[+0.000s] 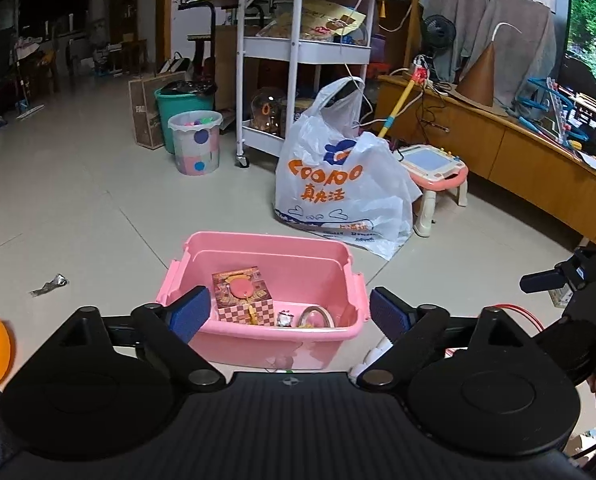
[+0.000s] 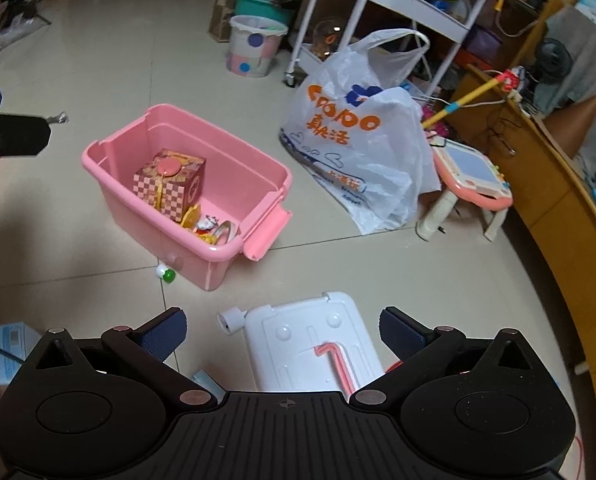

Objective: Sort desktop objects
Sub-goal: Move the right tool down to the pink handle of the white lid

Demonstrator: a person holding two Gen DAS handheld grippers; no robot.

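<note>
Left gripper (image 1: 290, 314): jaws spread wide, nothing between the blue ribbed pads, lower centre of the left wrist view, held over the near rim of the pink bin. Right gripper (image 2: 284, 330): jaws equally wide, empty, lower centre of the right wrist view, above the white lid.

Surroundings, large to small:
- White shelf cart (image 1: 298, 52), upper centre; metal tubes, on casters, shelves crowded.
- White plastic bag (image 1: 339, 184), centre right; crinkled, orange lettering, slumped on the tile floor just beyond the bin.
- Pink bin (image 2: 254, 160), centre left in the right wrist view; smooth moulded plastic, rectangular, open top, hinged latches on the short ends.
- White lid (image 2: 298, 336), lower centre; glossy, flat, domed bumps, a pink bent straw (image 2: 335, 364) lying on it. Well apart from the bin.
- Dotted wastebasket (image 1: 195, 142), left of the cart foot.
- Checkered box (image 2: 170, 184), inside the bin, left half; cardboard cube, pink disc on top.
- Tape roll (image 2: 226, 230), in the bin's near corner beside a small figurine (image 2: 209, 223).
- Green and white ball (image 2: 166, 274), on the floor touching the bin's near corner.
</note>
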